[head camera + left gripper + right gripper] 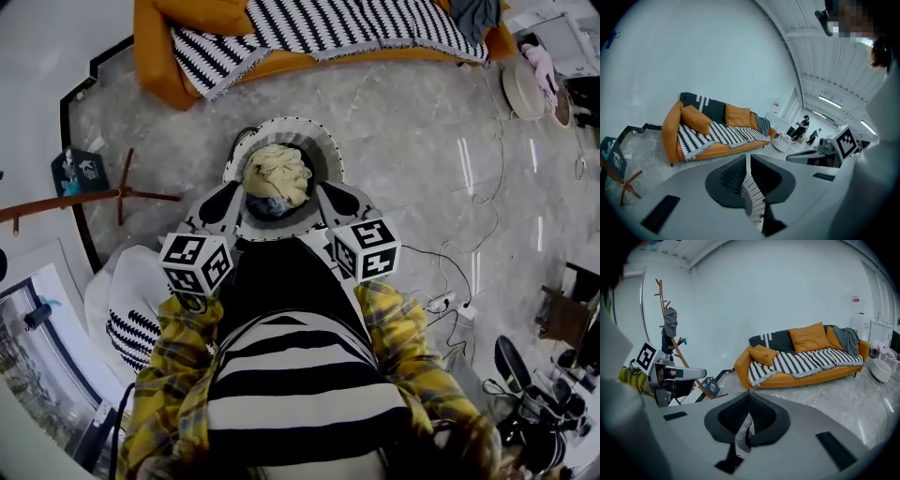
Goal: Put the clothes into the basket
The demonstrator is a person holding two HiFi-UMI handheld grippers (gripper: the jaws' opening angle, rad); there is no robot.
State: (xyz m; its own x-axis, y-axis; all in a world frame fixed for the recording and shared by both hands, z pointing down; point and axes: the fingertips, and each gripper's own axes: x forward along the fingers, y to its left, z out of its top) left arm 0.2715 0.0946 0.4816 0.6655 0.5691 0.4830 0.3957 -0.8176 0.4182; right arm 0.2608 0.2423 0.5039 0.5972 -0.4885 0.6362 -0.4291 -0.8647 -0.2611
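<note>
Clothes (pixel 277 173) fill the basket (pixel 281 122), whose rim (pixel 752 194) only gripper views show pinched in both jaws.

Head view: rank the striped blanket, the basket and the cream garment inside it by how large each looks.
1. striped blanket
2. basket
3. cream garment
The basket sits nearer the camera than the blanket, so real sizes may differ.

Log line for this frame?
left gripper: jaws shut on rim of black-and-white patterned fabric basket | right gripper: shut on rim | cream garment: in basket
</note>
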